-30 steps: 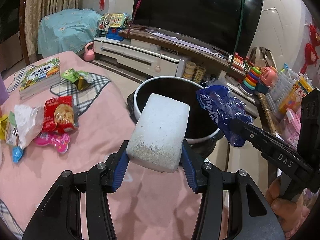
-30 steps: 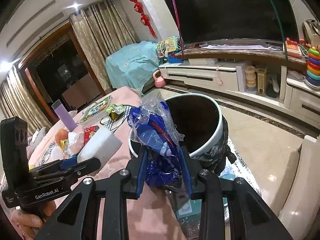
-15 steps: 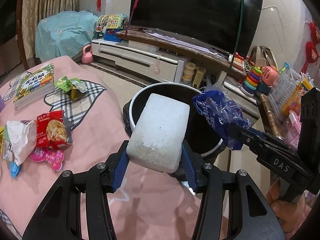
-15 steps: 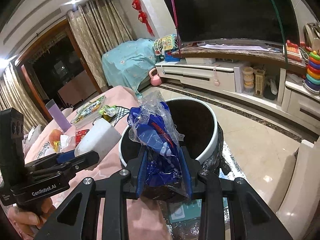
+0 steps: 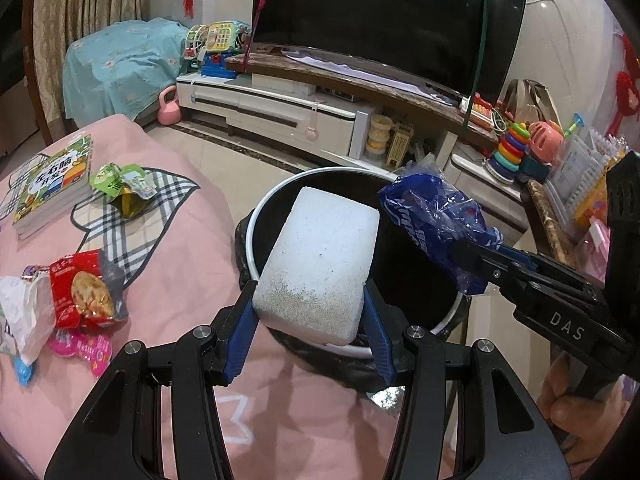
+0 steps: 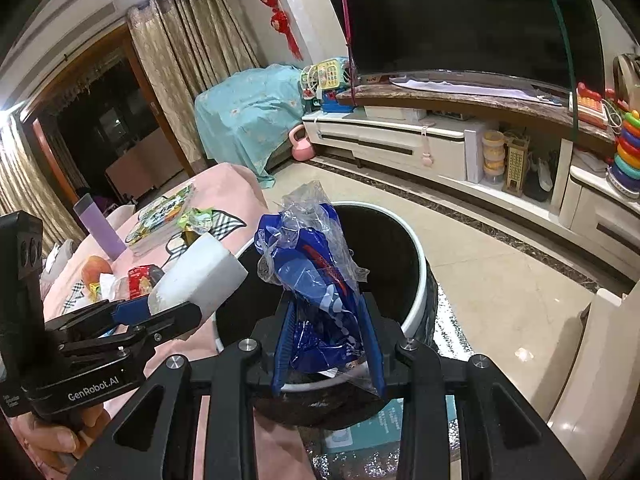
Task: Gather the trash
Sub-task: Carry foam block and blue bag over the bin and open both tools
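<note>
1. Foam is held nearest the left camera: a white foam block is clamped between the blue pads of the left tool, with its far end raised over the bin's mouth.
2. A crumpled blue plastic wrapper is gripped by the right tool, its jaws set narrow against it, and is held above the near rim of the bin.
3. Both tools are seen side by side, the left one to the left in the right wrist view, and the hand that carries it is partly shown at the lower edge.
4. The bin, round, with a white rim and a black liner, is found just below and beyond both held items, on the tiled floor beside the table.
5. The table is covered by a pink cloth, on which a red snack packet, a white crumpled wrapper, a green wrapper and a stack of books are left lying.
6. A television on a low white cabinet is seen farthest away.
</note>
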`<state>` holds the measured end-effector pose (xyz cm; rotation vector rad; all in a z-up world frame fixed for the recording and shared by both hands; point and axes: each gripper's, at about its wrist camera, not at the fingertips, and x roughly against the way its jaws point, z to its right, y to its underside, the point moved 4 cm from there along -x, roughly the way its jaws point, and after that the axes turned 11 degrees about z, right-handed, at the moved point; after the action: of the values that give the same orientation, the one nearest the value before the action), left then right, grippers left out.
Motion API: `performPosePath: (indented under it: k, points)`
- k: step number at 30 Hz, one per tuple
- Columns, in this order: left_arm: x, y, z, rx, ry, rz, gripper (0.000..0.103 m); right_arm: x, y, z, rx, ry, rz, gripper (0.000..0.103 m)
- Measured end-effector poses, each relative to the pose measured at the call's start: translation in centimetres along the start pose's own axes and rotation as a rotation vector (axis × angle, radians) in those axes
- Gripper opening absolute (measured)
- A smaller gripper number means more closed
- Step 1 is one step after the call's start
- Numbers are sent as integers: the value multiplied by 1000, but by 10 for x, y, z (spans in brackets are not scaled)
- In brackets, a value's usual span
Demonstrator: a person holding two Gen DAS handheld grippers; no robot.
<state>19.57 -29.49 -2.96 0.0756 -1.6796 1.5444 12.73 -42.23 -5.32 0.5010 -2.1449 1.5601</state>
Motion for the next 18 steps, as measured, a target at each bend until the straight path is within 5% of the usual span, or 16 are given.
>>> performPosePath:
  k: [18]
  points:
    - [-26, -10, 10, -43, 4, -44, 51, -24, -8, 11, 32, 25, -65, 33]
